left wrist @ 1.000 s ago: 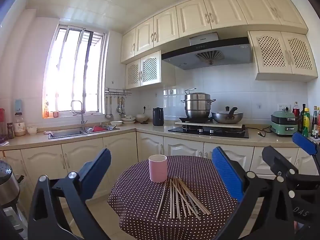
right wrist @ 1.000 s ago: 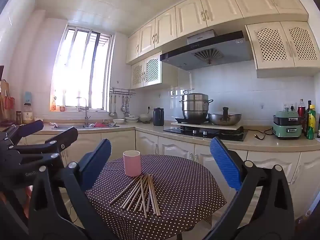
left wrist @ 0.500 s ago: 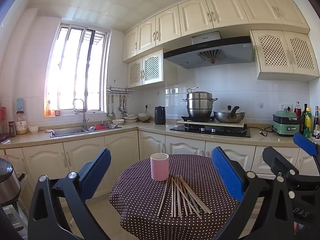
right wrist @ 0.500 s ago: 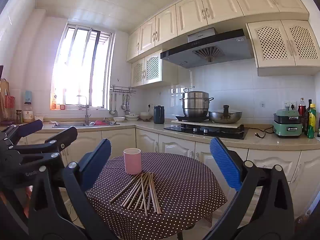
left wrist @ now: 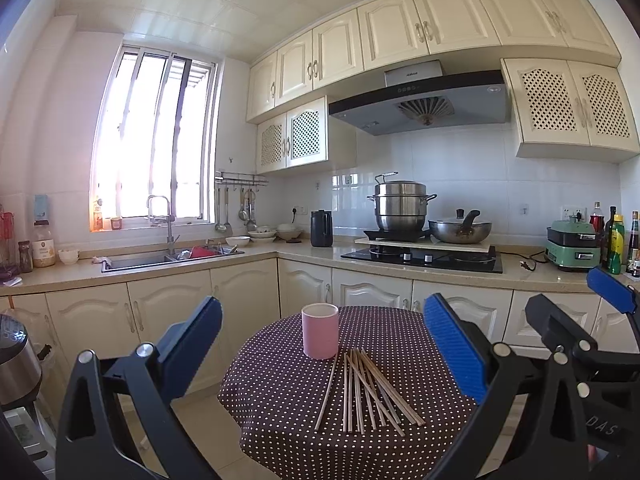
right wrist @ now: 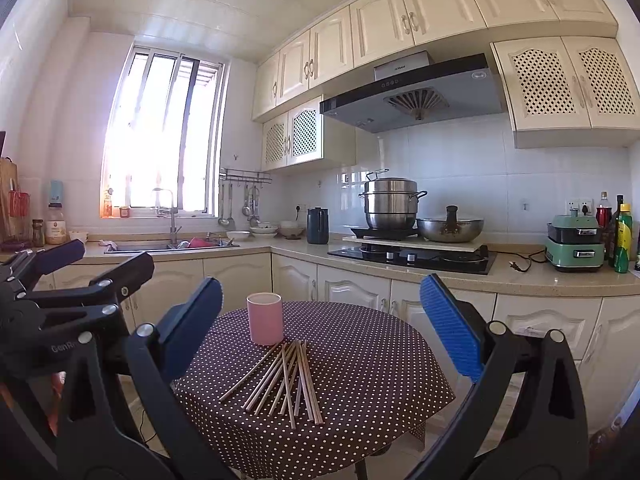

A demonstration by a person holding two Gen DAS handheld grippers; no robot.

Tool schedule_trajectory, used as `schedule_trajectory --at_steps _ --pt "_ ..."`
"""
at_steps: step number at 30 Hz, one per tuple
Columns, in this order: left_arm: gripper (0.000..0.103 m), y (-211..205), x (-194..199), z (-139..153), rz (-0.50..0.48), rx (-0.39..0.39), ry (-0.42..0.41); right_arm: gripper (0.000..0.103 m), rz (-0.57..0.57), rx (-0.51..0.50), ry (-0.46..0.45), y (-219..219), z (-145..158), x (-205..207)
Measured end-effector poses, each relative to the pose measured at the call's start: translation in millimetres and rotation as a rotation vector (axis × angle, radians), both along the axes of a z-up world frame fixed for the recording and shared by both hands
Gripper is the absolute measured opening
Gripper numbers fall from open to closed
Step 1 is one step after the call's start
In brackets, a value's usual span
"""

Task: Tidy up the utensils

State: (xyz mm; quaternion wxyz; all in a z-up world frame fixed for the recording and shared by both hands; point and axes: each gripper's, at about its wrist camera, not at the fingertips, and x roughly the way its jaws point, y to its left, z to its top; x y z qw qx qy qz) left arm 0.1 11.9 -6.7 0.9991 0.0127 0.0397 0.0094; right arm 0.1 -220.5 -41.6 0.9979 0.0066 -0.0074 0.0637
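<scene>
A pink cup (left wrist: pixel 320 331) (right wrist: pixel 265 318) stands upright on a round table with a brown polka-dot cloth (left wrist: pixel 280 392) (right wrist: pixel 360 360). Several wooden chopsticks (left wrist: pixel 366 390) (right wrist: pixel 286 378) lie fanned on the cloth just in front of the cup. My left gripper (left wrist: pixel 322 344) is open and empty, held back from the table. My right gripper (right wrist: pixel 320 332) is open and empty too, also short of the table. Each gripper shows at the edge of the other's view: the right gripper (left wrist: pixel 580 300) and the left gripper (right wrist: pixel 96 256).
An L-shaped counter (left wrist: pixel 520 276) runs behind the table with a sink (left wrist: pixel 136 260), a hob with a steamer pot (left wrist: pixel 402 208) and a wok (left wrist: pixel 460 230), a dark kettle (left wrist: pixel 321 229), a green cooker (left wrist: pixel 572 246) and bottles. A steel appliance (left wrist: pixel 16 364) stands at lower left. Floor surrounds the table.
Both views have shifted slightly, and the table sits a touch higher and closer in frame. The cup and chopsticks have not moved. Both grippers stay open.
</scene>
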Motion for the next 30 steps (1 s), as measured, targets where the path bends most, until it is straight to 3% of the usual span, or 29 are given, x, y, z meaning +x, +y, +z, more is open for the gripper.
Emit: schedule_trajectory --at_steps 30 --pt "0.099 1.6 -2.8 0.8 0.010 0.004 -0.001 0.097 0.007 0.008 0.017 -3.4 0.4 2.5"
